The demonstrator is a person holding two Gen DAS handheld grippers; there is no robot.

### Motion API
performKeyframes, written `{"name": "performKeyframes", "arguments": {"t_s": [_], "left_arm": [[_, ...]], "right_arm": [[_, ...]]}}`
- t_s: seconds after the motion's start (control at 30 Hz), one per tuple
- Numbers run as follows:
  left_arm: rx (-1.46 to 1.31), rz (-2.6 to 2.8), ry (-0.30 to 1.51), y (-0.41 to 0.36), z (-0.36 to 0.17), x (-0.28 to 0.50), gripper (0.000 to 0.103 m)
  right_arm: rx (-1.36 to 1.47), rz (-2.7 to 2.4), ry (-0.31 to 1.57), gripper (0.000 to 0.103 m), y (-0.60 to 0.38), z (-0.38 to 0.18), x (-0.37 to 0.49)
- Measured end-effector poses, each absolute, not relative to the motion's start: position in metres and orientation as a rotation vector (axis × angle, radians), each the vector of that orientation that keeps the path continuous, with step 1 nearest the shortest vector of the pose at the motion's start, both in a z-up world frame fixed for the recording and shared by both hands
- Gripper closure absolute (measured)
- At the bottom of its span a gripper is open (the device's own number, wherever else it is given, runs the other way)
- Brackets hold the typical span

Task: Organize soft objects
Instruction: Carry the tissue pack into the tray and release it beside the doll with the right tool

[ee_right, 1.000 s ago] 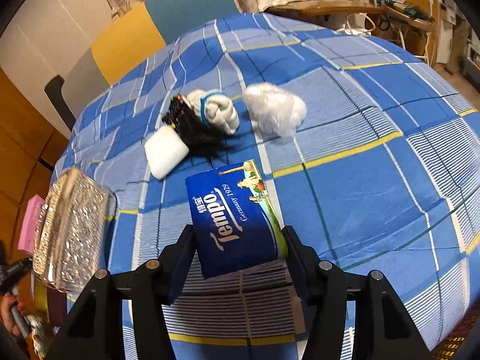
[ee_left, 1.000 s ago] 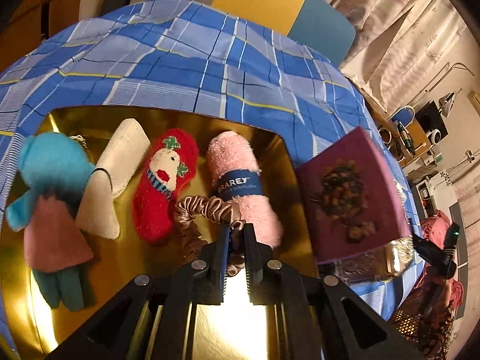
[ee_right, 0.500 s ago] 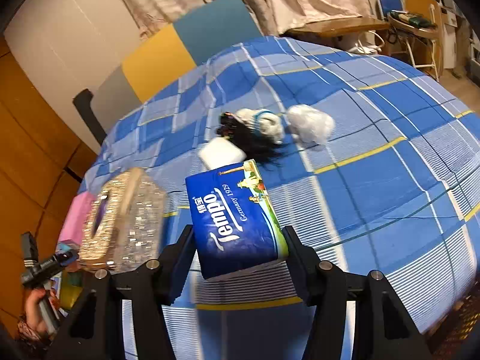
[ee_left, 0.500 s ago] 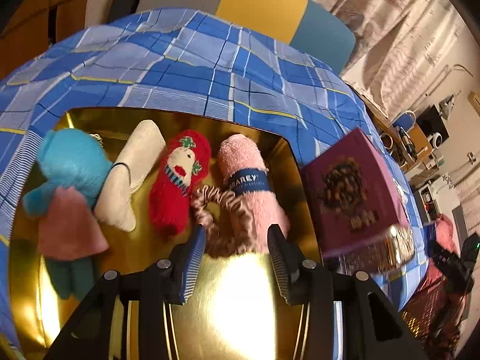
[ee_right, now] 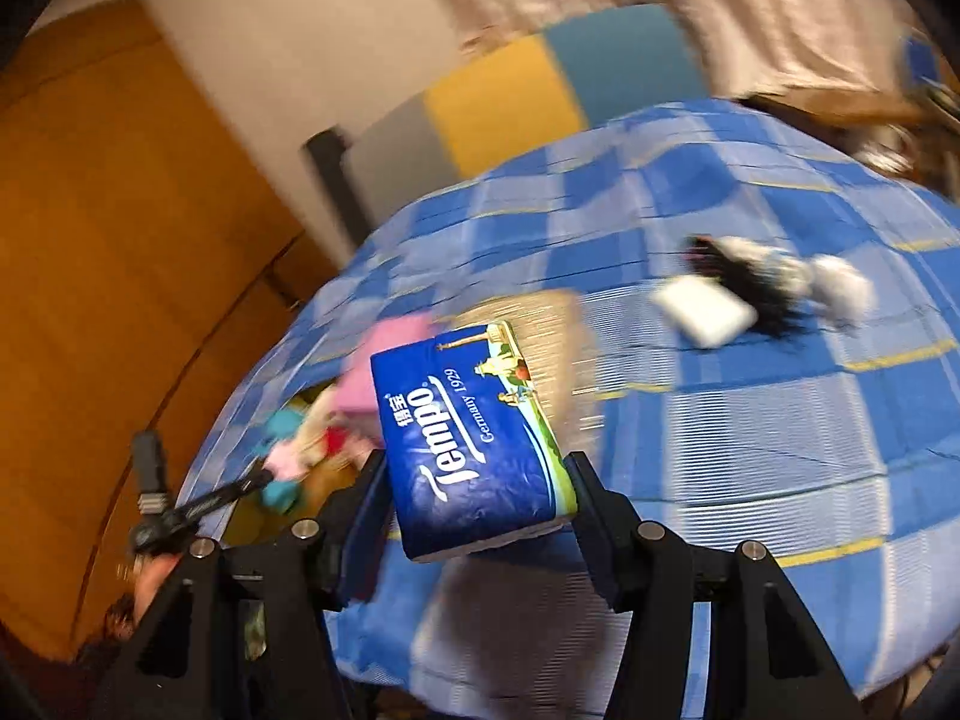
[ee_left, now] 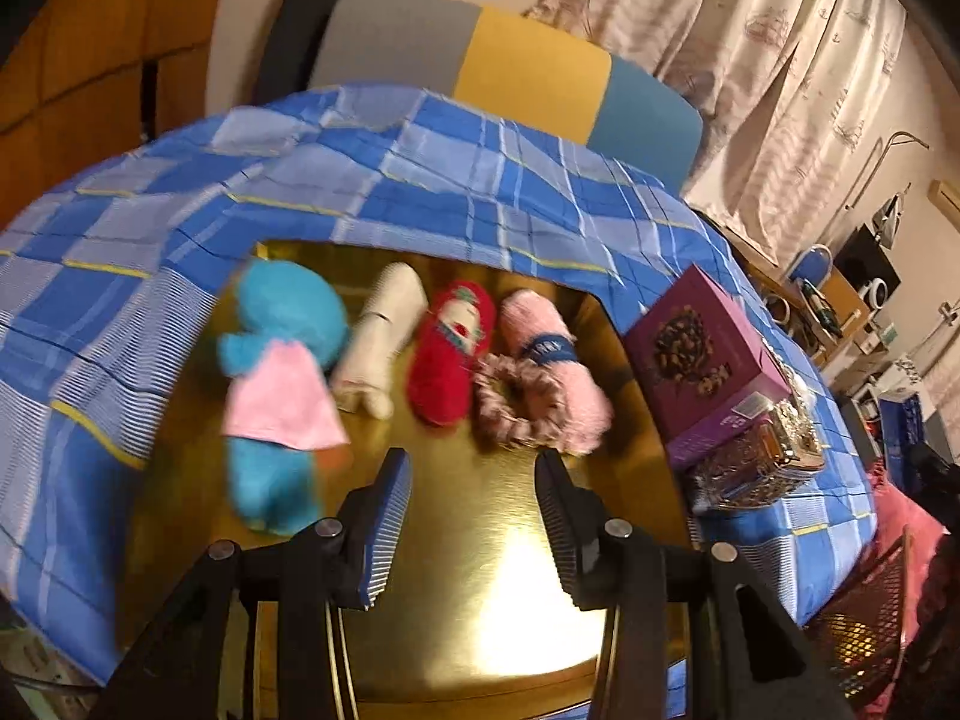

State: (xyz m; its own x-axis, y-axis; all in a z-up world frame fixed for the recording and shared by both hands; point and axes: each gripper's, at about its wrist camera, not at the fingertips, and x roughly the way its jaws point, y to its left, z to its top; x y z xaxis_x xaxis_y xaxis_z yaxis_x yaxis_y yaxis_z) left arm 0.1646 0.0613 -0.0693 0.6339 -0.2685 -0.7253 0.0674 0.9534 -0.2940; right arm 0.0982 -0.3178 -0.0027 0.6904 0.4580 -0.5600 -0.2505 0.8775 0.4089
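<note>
Gold tray (ee_left: 480, 570), on the table's blue checked cloth (ee_left: 420, 180), holds a row of soft items along its far edge. From the left corner: blue plush toy in a pink dress (ee_left: 282, 378), lying lengthwise; cream rolled cloth (ee_left: 384, 336), just beside it; red fuzzy sock with a face motif (ee_left: 450, 360); pink rolled towel with a dark band (ee_left: 552, 372) nearest the right edge. A pinkish-brown scrunchie (ee_left: 519, 399) lies against the near ends of the sock and the towel, touching both.

Left gripper (ee_left: 474, 480): released, jaws apart over bare tray, nothing between them, the scrunchie just beyond the fingertips.

Just off the tray's right edge on the cloth: purple box (ee_left: 702, 360), and at its near side a glittery ornate box (ee_left: 756, 456).

Right gripper (ee_right: 480, 480): grasping a blue Tempo tissue pack (ee_right: 468, 438), both fingers pressed on its sides, the pack held above the cloth.

Toward the far right of the table in the right wrist view, motion-blurred: white flat pad (ee_right: 705, 309), black frayed item (ee_right: 738, 282) touching it, and a white fluffy item (ee_right: 840, 288) just beside; finer detail cannot be told.

Beyond the table's far edge: a chair back in grey, yellow and teal (ee_left: 528, 66), and a curtain (ee_left: 750, 60).
</note>
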Motion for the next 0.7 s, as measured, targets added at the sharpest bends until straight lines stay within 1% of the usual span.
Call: {"name": "performKeyframes", "arguments": {"t_s": [0.27, 0.47, 0.7], "left_arm": [[-0.285, -0.127, 0.801, 0.103, -0.045, 0.15, 0.06], [-0.323, -0.076, 0.768, 0.138, -0.031, 0.14, 0.06], [-0.393, -0.009, 0.748, 0.173, -0.03, 0.13, 0.06]], "right_arm": [[0.206, 0.612, 0.818, 0.045, -0.193, -0.018, 0.123], [0.113, 0.672, 0.956, 0.045, -0.113, -0.054, 0.153], [0.073, 0.707, 1.104, 0.045, -0.037, -0.101, 0.181]]}}
